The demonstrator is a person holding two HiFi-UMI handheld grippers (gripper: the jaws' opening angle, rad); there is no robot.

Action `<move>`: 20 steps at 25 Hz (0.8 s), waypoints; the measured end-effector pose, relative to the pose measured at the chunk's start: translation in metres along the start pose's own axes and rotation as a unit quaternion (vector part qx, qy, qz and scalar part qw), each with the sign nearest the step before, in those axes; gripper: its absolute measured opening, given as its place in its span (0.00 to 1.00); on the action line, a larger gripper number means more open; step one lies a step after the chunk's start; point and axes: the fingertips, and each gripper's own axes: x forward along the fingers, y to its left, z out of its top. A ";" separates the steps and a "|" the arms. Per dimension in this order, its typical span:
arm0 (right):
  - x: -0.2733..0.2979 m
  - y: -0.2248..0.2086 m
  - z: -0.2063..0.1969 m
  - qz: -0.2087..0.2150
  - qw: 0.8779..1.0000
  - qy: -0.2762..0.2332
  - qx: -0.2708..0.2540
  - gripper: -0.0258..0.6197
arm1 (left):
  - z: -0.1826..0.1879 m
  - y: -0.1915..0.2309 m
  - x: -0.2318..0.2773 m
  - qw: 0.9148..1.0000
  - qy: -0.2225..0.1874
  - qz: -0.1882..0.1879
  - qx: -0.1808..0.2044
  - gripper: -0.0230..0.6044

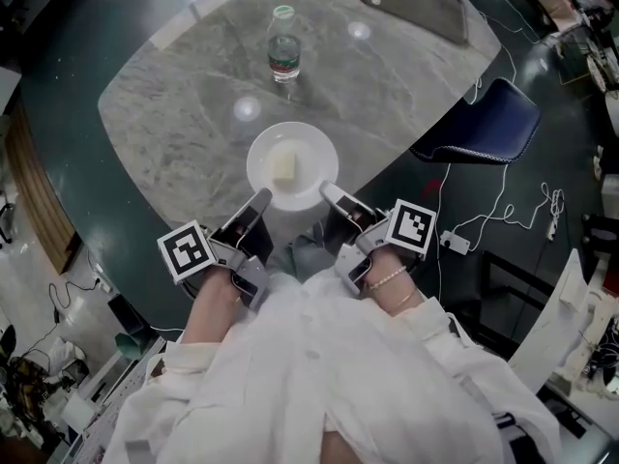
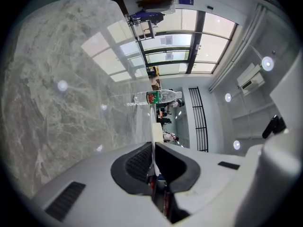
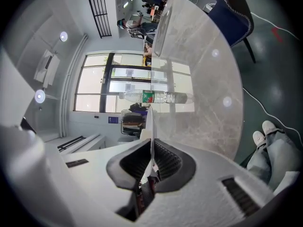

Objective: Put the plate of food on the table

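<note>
A white plate (image 1: 308, 153) carrying a pale piece of food (image 1: 283, 166) sits at the near edge of the grey marble table (image 1: 184, 114). My left gripper (image 1: 260, 200) is shut on the plate's near-left rim, and my right gripper (image 1: 328, 192) is shut on its near-right rim. In the left gripper view the plate (image 2: 155, 129) appears edge-on, pinched by the left gripper (image 2: 152, 151). The right gripper view likewise shows the thin plate (image 3: 151, 126) clamped in the right gripper (image 3: 151, 158). I cannot tell whether the plate rests on the table.
A clear water bottle (image 1: 283, 46) with a green cap stands on the table beyond the plate. A blue chair (image 1: 481, 124) is at the table's right, and a dark chair back (image 1: 414, 0) at its far side. Cables (image 1: 503, 211) lie on the floor to the right.
</note>
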 end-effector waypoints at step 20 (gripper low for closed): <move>0.047 -0.031 0.032 -0.044 0.998 0.037 -0.005 0.06 | 0.038 0.043 0.035 0.999 -0.005 0.044 0.007 0.08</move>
